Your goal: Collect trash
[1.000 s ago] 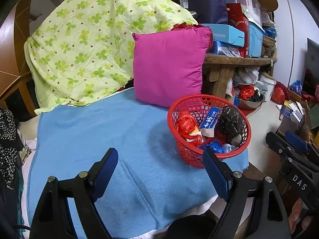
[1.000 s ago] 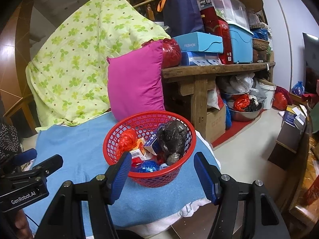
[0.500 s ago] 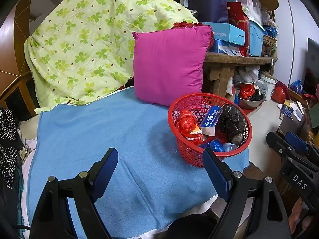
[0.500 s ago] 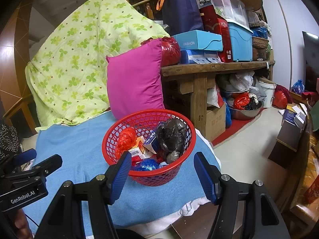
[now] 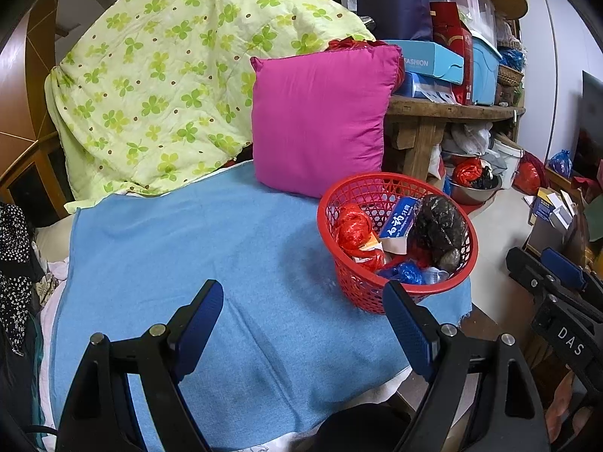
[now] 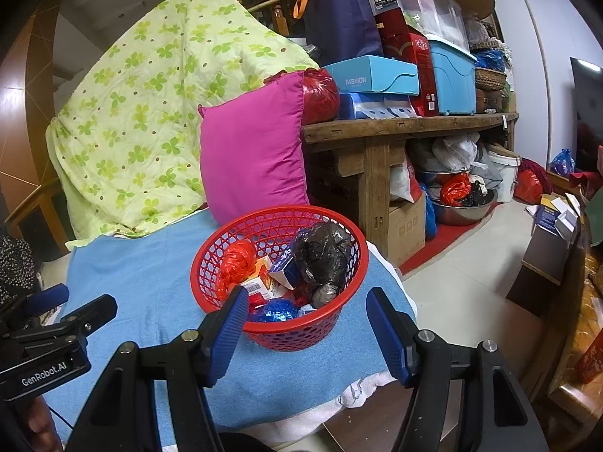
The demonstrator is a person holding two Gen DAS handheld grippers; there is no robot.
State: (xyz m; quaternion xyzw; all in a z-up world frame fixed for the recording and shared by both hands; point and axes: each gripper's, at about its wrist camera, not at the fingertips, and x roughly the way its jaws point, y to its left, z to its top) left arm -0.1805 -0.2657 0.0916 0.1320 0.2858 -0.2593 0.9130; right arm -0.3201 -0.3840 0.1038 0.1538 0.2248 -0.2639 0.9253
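Observation:
A red mesh basket point(image 5: 363, 282) point(image 6: 230, 239) stands on the blue cloth point(image 5: 196, 256) near its right corner. It holds a black bag point(image 5: 437, 226) point(image 6: 324, 256), a red bag point(image 5: 352, 226) point(image 6: 235, 260), a blue-white carton point(image 5: 397, 224), a small box point(image 6: 260, 282) and blue wrappers point(image 5: 409, 273) point(image 6: 273, 310). My left gripper point(image 5: 303, 312) is open and empty, held over the cloth left of the basket. My right gripper point(image 6: 307, 320) is open and empty, just in front of the basket's near rim.
A magenta pillow point(image 5: 320, 120) point(image 6: 252, 150) and a green-patterned quilt point(image 5: 181, 75) lie behind the basket. A wooden bench point(image 6: 407, 128) loaded with boxes stands to the right, with bags and a metal bowl point(image 6: 459, 211) beneath. Tiled floor point(image 6: 471, 271) lies right of the cloth.
Both views have shifted only slightly. The basket sits a little higher in the right wrist view. Both grippers stay open and empty.

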